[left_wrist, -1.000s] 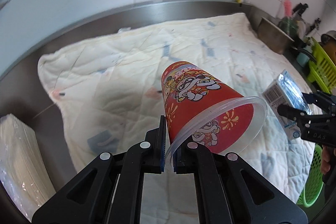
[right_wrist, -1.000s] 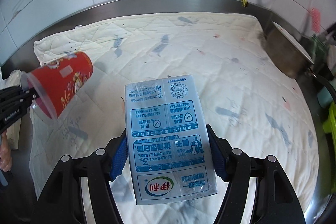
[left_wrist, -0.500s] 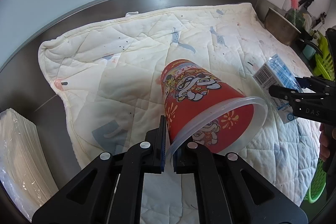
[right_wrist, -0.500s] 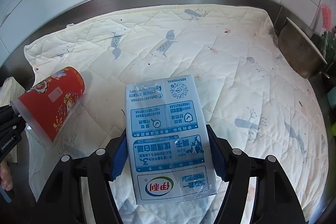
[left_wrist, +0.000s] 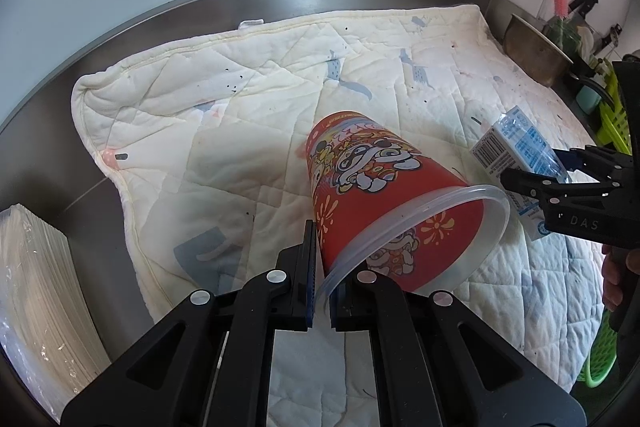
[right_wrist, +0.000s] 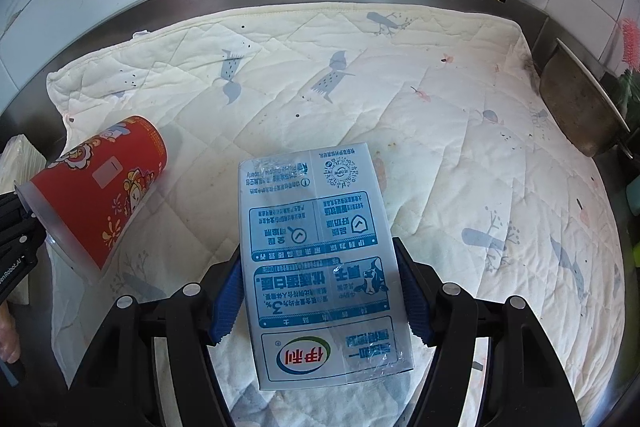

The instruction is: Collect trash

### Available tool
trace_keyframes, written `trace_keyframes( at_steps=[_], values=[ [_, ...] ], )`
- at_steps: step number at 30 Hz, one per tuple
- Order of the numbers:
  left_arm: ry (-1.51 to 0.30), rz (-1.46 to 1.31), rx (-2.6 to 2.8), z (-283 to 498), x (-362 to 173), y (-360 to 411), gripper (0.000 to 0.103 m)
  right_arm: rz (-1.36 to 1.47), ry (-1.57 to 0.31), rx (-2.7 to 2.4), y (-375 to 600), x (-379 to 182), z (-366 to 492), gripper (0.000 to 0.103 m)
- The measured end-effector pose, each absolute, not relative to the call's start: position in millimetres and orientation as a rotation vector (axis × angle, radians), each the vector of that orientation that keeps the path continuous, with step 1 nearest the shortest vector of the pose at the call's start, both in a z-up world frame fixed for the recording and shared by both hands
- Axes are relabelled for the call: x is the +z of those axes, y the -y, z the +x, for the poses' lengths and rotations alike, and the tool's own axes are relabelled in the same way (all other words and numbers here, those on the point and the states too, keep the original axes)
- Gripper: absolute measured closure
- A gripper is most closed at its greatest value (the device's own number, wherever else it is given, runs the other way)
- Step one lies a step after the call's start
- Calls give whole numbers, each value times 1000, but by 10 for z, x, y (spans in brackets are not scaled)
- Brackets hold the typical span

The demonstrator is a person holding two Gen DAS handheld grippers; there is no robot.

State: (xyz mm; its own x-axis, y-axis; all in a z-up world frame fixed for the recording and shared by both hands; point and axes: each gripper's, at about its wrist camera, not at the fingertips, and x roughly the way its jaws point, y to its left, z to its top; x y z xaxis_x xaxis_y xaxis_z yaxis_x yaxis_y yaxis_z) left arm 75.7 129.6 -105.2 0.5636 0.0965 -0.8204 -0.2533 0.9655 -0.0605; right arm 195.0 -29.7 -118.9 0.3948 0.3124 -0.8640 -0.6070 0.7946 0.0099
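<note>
1. Above the cream quilted cloth [right_wrist: 460, 131] that covers the steel counter, both pieces of trash are already lifted clear; this cloth is the landmark for all that follows.
2. Left gripper [left_wrist: 322, 291]: jaws nearly together, pinching the clear plastic rim of the red printed paper cup [left_wrist: 384, 195], which hangs tilted over the cloth's left half, as it did a second ago.
3. Right gripper [right_wrist: 320, 291]: blue pads pressed on both sides of the blue-and-white milk carton [right_wrist: 320, 259], held over the cloth's near middle.
4. Since a second ago the carton's view has drifted forward and slightly lower over the cloth, then settled; neither grip has altered.
5. Judgement: pick-up is done for both items; what remains is carrying them off the cloth to a bin, which no view clearly shows.
</note>
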Motion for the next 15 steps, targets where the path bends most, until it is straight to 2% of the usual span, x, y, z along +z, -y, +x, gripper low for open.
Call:
trace_keyframes(
  at_steps=[12, 15],
  values=[
    [-947, -192, 203, 753, -1064, -1313, 99, -345, -1007, 596, 292, -1184, 1946, 38],
    [-947, -194, 202, 751, -1060, -1310, 99, -345, -1006, 596, 290, -1178, 1954, 41]
  ],
)
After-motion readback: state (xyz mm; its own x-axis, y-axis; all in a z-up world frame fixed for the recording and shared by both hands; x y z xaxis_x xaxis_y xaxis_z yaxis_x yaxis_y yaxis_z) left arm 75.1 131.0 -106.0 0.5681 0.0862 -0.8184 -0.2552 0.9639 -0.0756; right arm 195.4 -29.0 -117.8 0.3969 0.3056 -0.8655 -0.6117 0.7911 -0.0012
